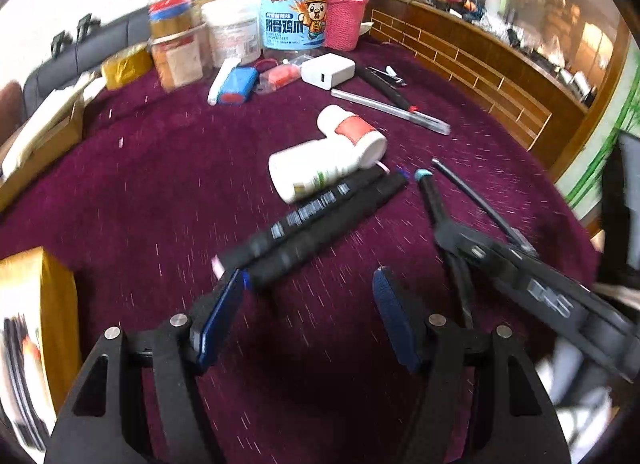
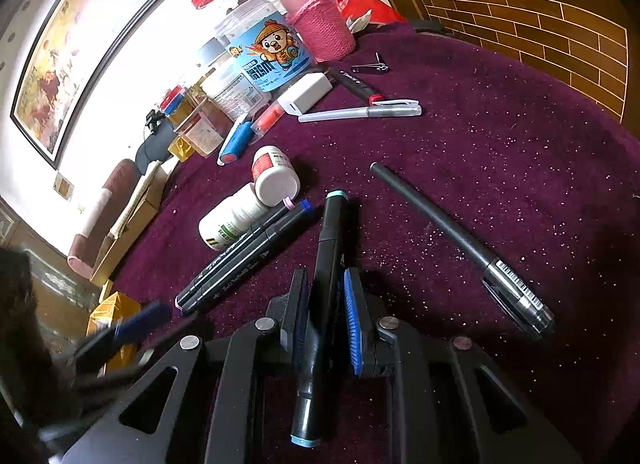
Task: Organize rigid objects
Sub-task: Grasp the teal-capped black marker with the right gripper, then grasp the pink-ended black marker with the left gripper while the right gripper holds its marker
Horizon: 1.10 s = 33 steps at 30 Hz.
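Observation:
Two black markers [image 1: 316, 220] lie side by side on the purple tablecloth [image 1: 160, 184], also in the right wrist view [image 2: 244, 256]. My left gripper [image 1: 308, 284] is open just before their near ends; its left finger touches one. My right gripper [image 2: 326, 296] is shut on a black marker with light-blue caps [image 2: 330, 264], seen in the left wrist view [image 1: 430, 200]. Two white pill bottles [image 1: 316, 168] lie beyond the markers. A black pen [image 2: 460, 244] lies to the right.
Jars [image 1: 292, 12], a pink-sleeved bottle [image 1: 346, 12], a white charger [image 1: 328, 70], a blue battery pack [image 1: 238, 84], a silver pen [image 1: 392, 110] and nail clippers [image 2: 372, 66] are at the back. Cardboard boxes [image 1: 36, 136] stand left. A wooden partition [image 1: 500, 76] borders the right.

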Each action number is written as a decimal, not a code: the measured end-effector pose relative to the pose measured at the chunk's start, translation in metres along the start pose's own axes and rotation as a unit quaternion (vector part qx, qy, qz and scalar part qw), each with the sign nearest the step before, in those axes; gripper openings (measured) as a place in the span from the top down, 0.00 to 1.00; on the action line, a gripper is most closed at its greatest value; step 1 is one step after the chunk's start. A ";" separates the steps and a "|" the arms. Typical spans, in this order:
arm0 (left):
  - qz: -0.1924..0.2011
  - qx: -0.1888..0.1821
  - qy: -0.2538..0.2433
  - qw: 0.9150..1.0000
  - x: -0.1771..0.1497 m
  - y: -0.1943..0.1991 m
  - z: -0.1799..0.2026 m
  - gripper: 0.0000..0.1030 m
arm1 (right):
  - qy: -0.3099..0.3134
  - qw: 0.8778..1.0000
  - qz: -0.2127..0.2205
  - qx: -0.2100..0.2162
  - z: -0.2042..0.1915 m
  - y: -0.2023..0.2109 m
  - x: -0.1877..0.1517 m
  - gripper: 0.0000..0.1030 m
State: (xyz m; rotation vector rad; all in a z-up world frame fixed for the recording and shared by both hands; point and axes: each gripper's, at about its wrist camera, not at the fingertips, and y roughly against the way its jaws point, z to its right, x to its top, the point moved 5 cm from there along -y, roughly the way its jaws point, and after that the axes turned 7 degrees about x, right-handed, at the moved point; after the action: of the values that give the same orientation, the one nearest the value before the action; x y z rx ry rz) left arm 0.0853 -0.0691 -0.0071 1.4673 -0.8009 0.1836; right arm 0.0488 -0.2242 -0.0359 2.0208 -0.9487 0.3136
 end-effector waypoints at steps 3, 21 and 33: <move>0.006 0.023 -0.025 0.999 0.010 -0.014 0.000 0.36 | 0.001 1.000 -0.001 0.002 0.000 -0.001 0.000 0.84; -0.018 -0.017 -0.056 0.998 -0.030 0.003 0.022 0.74 | -0.007 1.000 -0.001 0.014 0.003 0.000 0.002 0.84; -0.045 -0.112 0.045 0.992 -0.102 0.054 -0.006 0.73 | -0.012 1.000 -0.001 0.019 0.003 0.001 0.001 0.84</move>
State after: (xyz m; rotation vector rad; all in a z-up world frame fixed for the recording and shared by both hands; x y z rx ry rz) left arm -0.0187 -0.0201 -0.0216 1.2717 -0.6588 0.0876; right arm 0.0487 -0.2272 -0.0366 2.0648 -0.9607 0.3097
